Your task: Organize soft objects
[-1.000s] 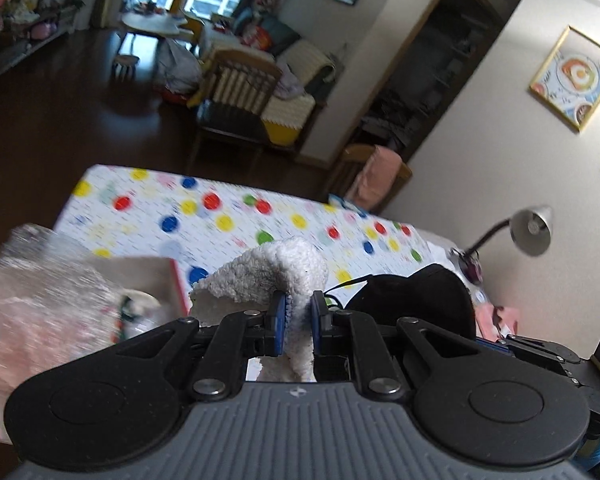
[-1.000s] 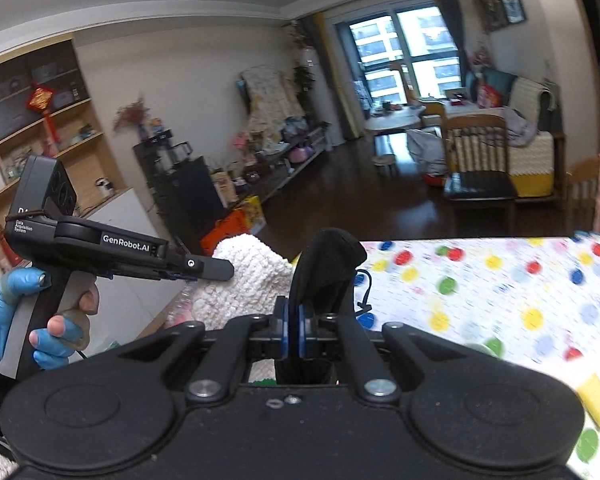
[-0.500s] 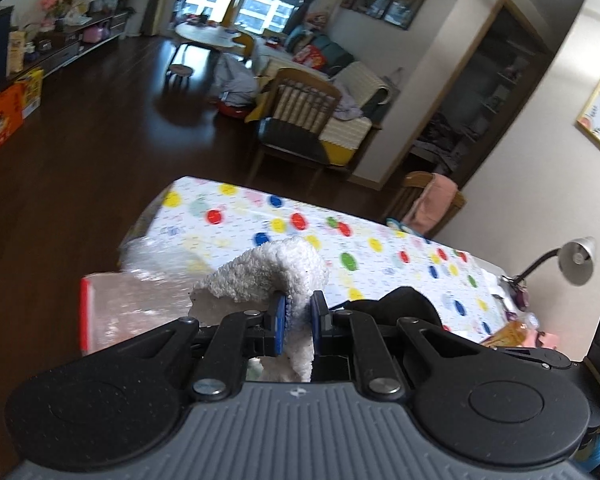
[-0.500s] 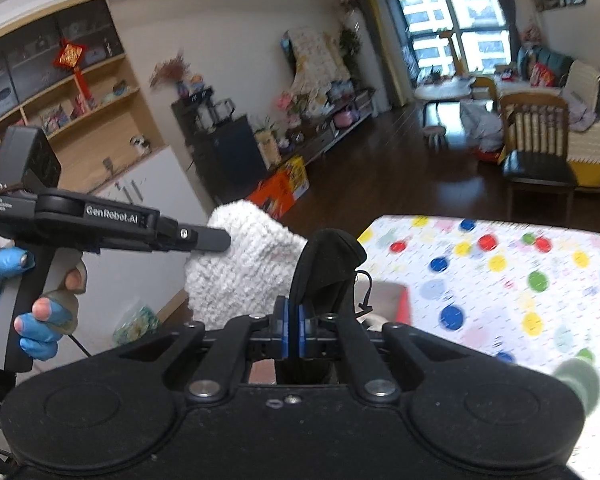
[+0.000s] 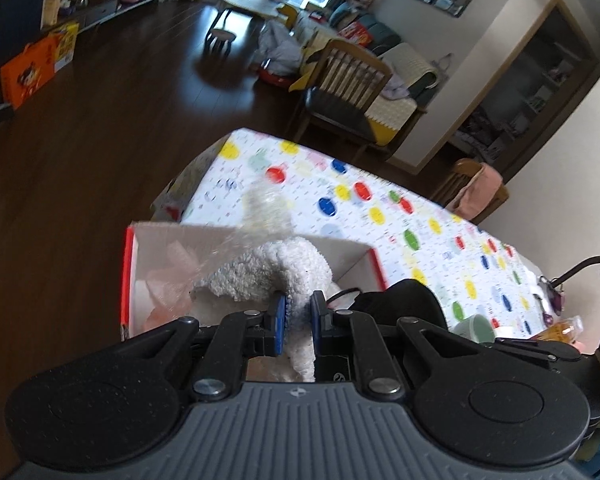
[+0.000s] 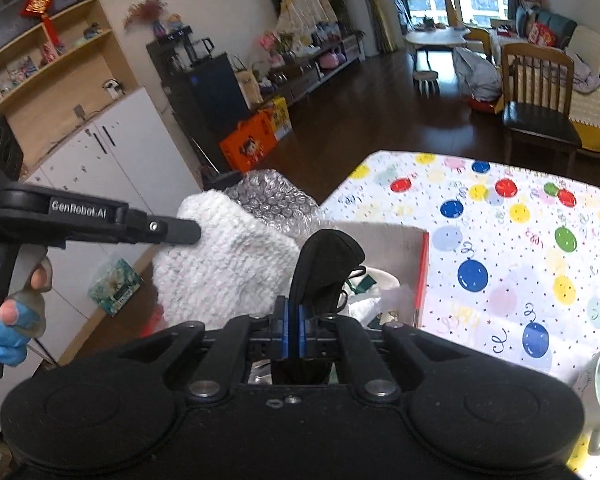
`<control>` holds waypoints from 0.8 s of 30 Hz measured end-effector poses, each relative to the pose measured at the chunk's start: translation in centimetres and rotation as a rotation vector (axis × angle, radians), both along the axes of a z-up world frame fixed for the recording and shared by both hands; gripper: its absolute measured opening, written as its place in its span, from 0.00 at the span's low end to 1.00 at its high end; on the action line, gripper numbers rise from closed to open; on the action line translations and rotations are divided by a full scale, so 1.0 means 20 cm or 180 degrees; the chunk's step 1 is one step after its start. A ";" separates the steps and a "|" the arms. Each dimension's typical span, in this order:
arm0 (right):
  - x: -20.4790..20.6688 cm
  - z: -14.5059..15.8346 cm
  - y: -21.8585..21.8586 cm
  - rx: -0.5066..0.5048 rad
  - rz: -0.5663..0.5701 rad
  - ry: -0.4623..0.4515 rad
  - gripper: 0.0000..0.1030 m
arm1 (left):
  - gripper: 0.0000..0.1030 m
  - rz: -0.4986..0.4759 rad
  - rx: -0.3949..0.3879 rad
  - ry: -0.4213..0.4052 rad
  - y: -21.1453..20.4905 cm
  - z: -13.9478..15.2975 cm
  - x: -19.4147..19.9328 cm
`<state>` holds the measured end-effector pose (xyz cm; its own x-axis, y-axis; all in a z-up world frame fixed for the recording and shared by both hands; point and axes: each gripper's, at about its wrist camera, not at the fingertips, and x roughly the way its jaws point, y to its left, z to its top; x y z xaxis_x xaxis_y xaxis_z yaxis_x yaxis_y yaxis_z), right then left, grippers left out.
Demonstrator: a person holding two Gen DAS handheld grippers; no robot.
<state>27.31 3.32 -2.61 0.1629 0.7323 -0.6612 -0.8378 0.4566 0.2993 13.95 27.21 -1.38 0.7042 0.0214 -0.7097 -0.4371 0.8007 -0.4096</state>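
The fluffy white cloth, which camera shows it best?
The right wrist view: the fluffy white cloth shows as a broad, bunched sheet hanging from the left gripper over the box. The left wrist view shows only a smaller fold of it, pinched between that gripper's blue fingers.

At bottom centre, left gripper [image 5: 298,316] clamped tight on a white fluffy cloth [image 5: 276,270], blue pads pressing it from both sides. Just behind the cloth, an open box [image 5: 256,236] with red edges, standing at the near end of a table with a dotted tablecloth [image 5: 380,208]. Inside the box, at left, some clear plastic wrap [image 5: 172,276]. To the right of the cloth, a black soft thing [image 5: 400,300]. In lower right, a pale green mug [image 5: 476,326]. In upper centre, a wooden chair [image 5: 344,88] on dark floor.
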 end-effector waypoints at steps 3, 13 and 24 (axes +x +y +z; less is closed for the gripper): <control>0.01 -0.05 0.03 -0.0087 -0.0043 0.0037 0.04 | 0.12 0.0010 -0.0024 0.0082 0.03 -0.08 0.01; -0.02 -0.19 0.08 -0.0358 -0.0064 0.0075 0.04 | 0.12 -0.0098 0.0168 0.0320 -0.01 -0.27 0.06; -0.07 -0.27 0.11 -0.0533 -0.0076 0.0029 0.09 | 0.15 -0.0150 0.0325 0.0460 -0.06 -0.38 0.05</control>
